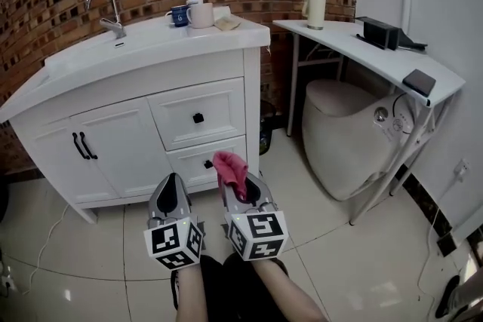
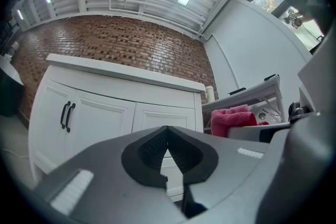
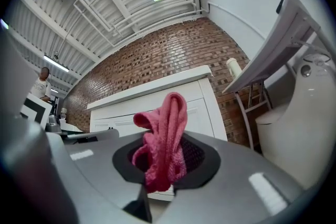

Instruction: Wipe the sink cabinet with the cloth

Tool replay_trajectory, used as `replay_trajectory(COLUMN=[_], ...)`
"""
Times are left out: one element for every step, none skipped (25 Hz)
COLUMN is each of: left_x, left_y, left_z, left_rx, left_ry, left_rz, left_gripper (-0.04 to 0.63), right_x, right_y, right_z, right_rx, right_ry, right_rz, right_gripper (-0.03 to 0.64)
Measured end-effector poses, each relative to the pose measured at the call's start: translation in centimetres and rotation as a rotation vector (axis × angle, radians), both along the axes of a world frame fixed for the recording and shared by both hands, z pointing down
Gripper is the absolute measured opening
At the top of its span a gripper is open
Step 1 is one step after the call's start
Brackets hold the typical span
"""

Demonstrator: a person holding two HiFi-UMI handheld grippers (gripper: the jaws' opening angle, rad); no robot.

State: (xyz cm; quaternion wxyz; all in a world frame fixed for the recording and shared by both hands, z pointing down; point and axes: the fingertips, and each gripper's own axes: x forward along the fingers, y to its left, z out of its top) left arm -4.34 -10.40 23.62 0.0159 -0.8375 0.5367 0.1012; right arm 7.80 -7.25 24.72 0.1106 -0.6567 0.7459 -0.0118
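The white sink cabinet (image 1: 136,124) stands ahead against the brick wall, with two doors at left and two drawers at right. My right gripper (image 1: 243,188) is shut on a pink cloth (image 1: 231,171), which sticks up bunched from its jaws in front of the lower drawer (image 1: 207,162); in the right gripper view the cloth (image 3: 163,139) hangs folded between the jaws. My left gripper (image 1: 170,194) is shut with nothing in it, beside the right one and a little short of the cabinet (image 2: 121,113). The pink cloth (image 2: 231,119) shows at the right of the left gripper view.
On the cabinet top are a faucet (image 1: 106,11), a blue mug (image 1: 179,15), a white cup (image 1: 201,14) and a soap bottle. A white side table (image 1: 370,49) with a tumbler (image 1: 315,7) stands to the right over a toilet (image 1: 355,139). The floor is glossy tile.
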Motion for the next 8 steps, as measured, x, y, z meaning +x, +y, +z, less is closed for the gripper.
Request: replay_trajectory(left_x=[-0.07,-0.12,-0.16,-0.20,-0.26,-0.35,-0.47,-0.60], left_y=[-0.04,-0.07,-0.09,-0.12,-0.14,-0.18,-0.22,-0.26], left_z=[0.09,0.14,0.15,0.14,0.12,0.11,0.09,0.07], left_rx=[-0.005,-0.009,-0.010,-0.011,-0.012,-0.014,-0.017,-0.019], left_ry=[0.002,0.006,0.009,0.011,0.012,0.014,0.016,0.019], left_rz=[-0.001,-0.002,-0.002,-0.003,-0.005,-0.007,-0.010,-0.013], left_gripper=[0.012,0.012,0.012,0.012,0.012,0.012,0.012,0.012], right_x=[-0.09,-0.19,-0.28,-0.36,-0.42,-0.46,-0.50,-0.54], right_y=[0.00,-0.01,-0.03,-0.06,-0.10,-0.16,-0.22,-0.28], right_z=[0.01,0.00,-0.02,-0.04,-0.05,-0.06,-0.07,-0.09], right_rx=[0.001,0.001,0.002,0.003,0.003,0.003,0.002,0.001], right_ry=[0.002,0.006,0.009,0.011,0.013,0.014,0.015,0.016], right_rz=[-0.002,-0.004,-0.008,-0.011,-0.013,-0.015,-0.015,-0.015], right_gripper=[0.072,0.072,0.072,0.072,0.072,0.072,0.072,0.072])
